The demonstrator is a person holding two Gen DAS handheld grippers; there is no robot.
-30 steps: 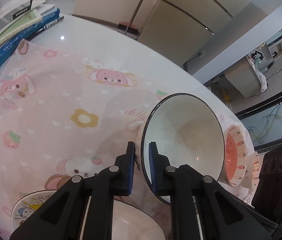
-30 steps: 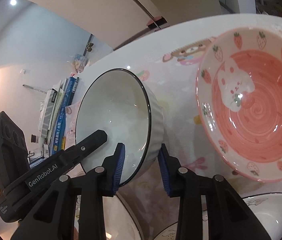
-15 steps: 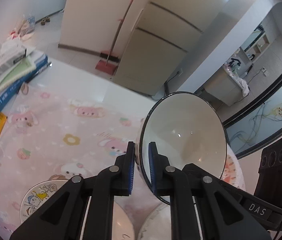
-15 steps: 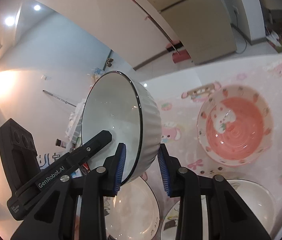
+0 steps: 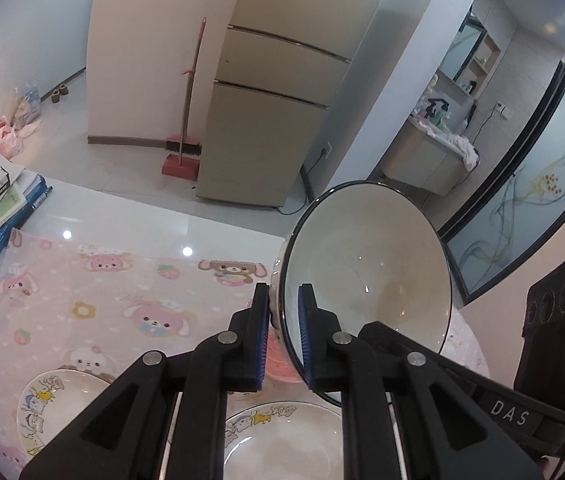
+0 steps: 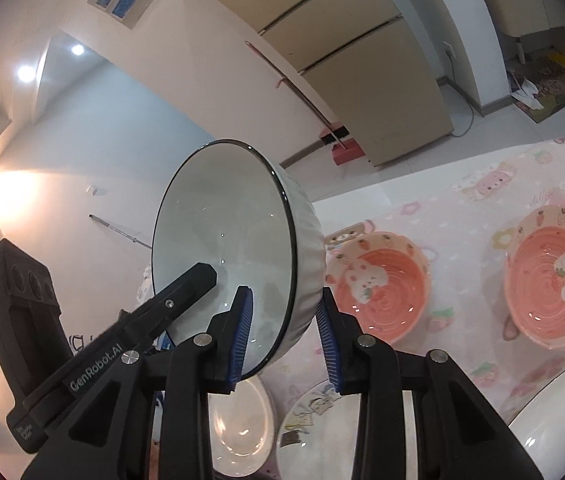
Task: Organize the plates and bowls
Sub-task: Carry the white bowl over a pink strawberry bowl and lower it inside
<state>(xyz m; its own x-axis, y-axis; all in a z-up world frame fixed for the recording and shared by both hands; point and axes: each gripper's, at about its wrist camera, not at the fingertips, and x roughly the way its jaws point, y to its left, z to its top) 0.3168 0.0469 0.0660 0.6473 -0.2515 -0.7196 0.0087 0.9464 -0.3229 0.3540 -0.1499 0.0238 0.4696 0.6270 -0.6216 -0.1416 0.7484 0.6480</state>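
Both grippers are clamping the same white bowl [image 5: 366,276] by its dark rim, tipped on edge above the table: the left gripper [image 5: 284,336] is pinching the rim tightly between its blue pads, and the right gripper [image 6: 284,328] is gripping the opposite rim with one pad inside and one against the ribbed outer wall. Below and beyond the right gripper, two pink bowls [image 6: 378,284] are sitting apart on the pink tablecloth [image 5: 114,304]. Cartoon plates [image 5: 50,404] are lying just under the left gripper's fingers.
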